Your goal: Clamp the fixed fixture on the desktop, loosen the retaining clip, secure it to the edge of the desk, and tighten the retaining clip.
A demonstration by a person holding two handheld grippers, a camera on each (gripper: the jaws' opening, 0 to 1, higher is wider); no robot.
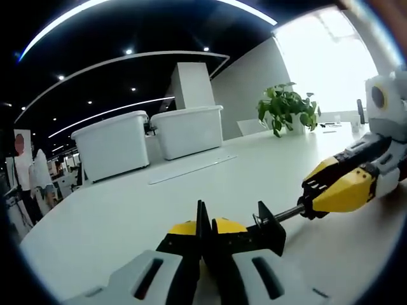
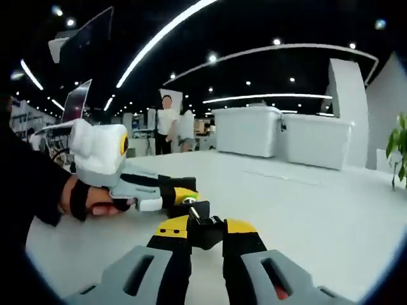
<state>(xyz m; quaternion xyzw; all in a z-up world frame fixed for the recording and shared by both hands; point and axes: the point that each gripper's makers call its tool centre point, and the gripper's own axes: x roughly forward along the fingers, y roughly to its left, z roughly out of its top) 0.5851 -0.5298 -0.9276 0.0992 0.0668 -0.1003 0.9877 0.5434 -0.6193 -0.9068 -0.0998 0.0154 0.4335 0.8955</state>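
Both claws (image 1: 205, 230) level on fixture (image 1: 270, 227)

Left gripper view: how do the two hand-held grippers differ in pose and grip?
The left hand-held gripper rises from the bottom, jaws pressed on the black fixture; the right hand-held gripper enters from the right and grips the end of its metal screw. The left one points out over the white table; the right one lies across it. Both have yellow-tipped jaws shut on that fixture.
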